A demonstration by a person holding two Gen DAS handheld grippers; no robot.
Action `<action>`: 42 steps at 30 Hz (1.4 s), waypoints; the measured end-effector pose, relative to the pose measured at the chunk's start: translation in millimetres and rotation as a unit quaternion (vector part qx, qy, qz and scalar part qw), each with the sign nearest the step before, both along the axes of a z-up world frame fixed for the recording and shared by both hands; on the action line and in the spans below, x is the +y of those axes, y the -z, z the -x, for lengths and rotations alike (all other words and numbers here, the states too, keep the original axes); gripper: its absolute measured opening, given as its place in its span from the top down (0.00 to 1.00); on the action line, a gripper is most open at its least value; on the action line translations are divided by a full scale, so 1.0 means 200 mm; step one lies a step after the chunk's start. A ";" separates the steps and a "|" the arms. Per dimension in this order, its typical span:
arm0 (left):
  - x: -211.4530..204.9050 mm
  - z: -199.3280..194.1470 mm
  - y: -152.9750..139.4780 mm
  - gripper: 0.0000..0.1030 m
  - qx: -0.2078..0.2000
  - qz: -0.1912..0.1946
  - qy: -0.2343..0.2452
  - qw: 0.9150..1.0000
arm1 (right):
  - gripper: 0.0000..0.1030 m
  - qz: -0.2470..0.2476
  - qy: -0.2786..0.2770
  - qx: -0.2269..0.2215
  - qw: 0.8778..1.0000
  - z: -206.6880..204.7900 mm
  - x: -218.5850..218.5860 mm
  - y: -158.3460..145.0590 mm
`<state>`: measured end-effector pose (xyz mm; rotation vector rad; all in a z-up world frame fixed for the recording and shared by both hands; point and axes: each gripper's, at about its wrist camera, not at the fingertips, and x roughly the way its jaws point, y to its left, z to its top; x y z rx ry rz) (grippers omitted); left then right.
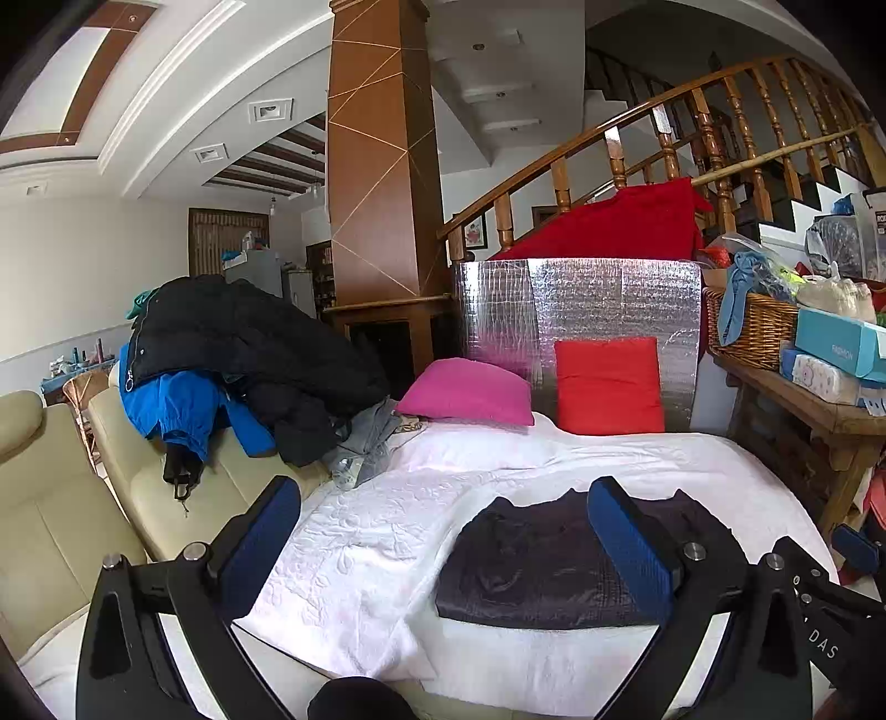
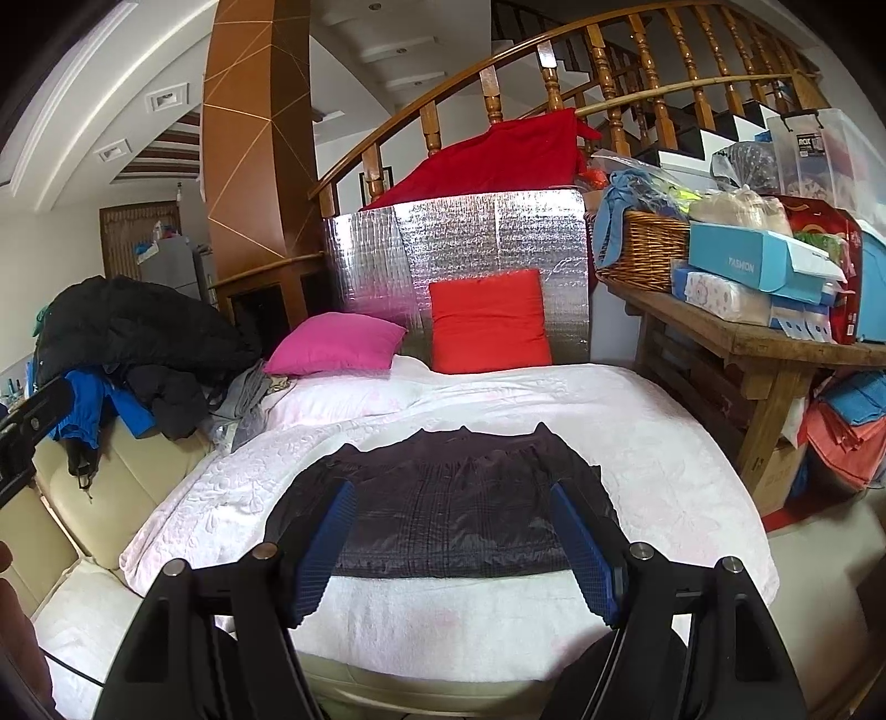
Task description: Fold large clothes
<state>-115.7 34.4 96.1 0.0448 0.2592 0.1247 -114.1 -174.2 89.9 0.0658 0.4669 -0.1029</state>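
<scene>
You get even, soft daylight in both wrist views, bright enough to read colours cleanly. The white bedspread (image 2: 637,421) nearly washes out, and the silver foil panel (image 1: 581,304) throws back patchy glare. Shadows are faint. Fisheye distortion bends the stair railing (image 2: 554,50) and ceiling, with black vignetting at the corners. Focus is sharp mid-frame, softer toward the rim.

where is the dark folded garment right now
The dark folded garment lies flat on the white bedspread, near its front edge, in front of the pink pillow and red pillow; neither gripper touches it.
</scene>
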 end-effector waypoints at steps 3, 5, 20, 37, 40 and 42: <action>0.00 0.00 0.00 0.00 0.001 0.000 0.000 1.000 | 0.26 0.000 0.000 0.000 1.000 0.00 0.00 0.00; 0.00 -0.01 0.00 0.00 0.002 0.000 0.000 1.000 | 0.26 -0.001 0.001 0.001 1.000 0.00 0.00 0.00; 0.03 -0.02 0.01 0.00 0.005 0.003 0.000 1.000 | 0.26 -0.006 0.001 0.000 1.000 0.00 -0.01 0.00; 0.02 -0.08 0.02 0.00 0.014 0.005 0.008 1.000 | 0.26 -0.001 0.013 -0.001 1.000 -0.04 -0.02 0.01; 0.01 -0.12 0.03 0.00 0.018 0.010 0.019 1.000 | 0.26 0.001 0.017 0.003 1.000 -0.09 -0.05 0.01; 0.01 -0.17 0.04 0.00 0.028 0.021 0.042 0.998 | 0.26 -0.002 0.024 0.008 1.000 -0.15 -0.10 0.02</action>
